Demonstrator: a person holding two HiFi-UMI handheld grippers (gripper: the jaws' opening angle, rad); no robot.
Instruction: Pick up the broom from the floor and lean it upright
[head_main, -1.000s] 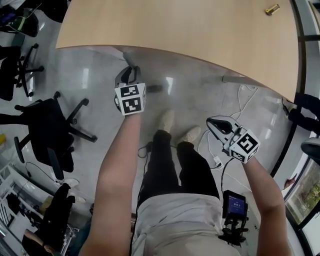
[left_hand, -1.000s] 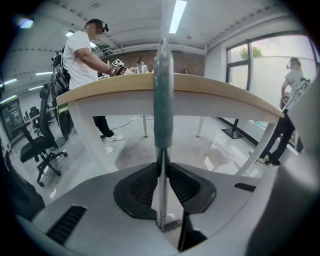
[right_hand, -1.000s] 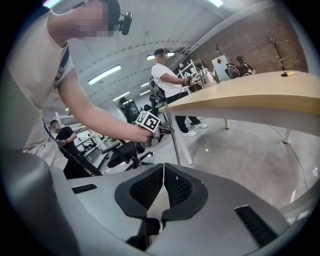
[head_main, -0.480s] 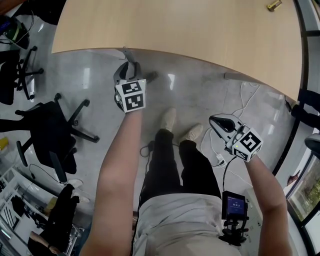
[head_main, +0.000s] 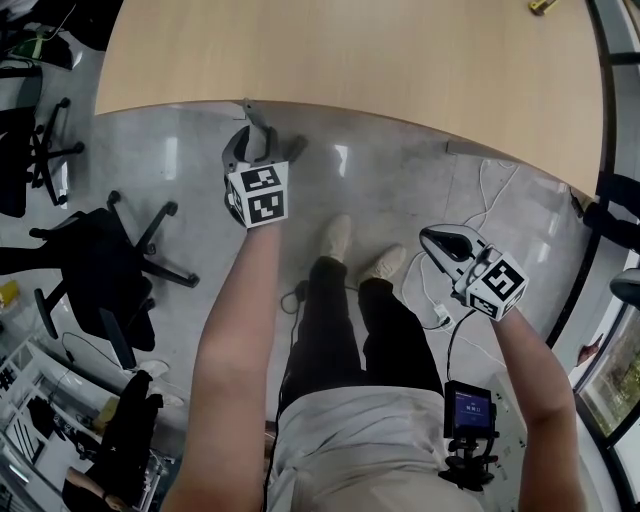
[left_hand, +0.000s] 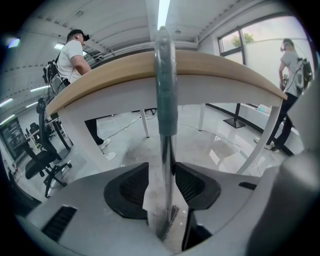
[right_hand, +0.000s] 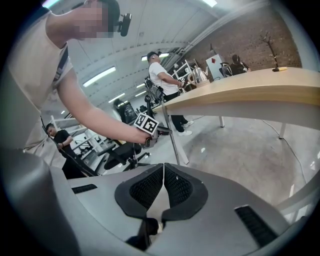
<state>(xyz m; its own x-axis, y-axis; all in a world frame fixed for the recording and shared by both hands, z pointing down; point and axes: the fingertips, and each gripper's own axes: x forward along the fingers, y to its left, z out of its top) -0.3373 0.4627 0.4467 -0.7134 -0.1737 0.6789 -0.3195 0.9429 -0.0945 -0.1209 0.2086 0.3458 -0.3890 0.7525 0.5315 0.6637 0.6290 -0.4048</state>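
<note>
The broom, a silver metal pole with a grey-green grip, is seen stood upright against the rounded edge of the pale wooden bench, judged propped there so it can be let go. The left claw, reached forward and tilted downward, is being opened around the pole, with a gap showing at one pad. The right claw is shut and empty, held low at the side.

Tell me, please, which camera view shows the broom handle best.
The left gripper view: the broom handle stands upright between the left gripper's opening jaws, against the table edge. The head view shows only a short grey stub of it above that gripper; in the right gripper view I cannot make it out.
</note>
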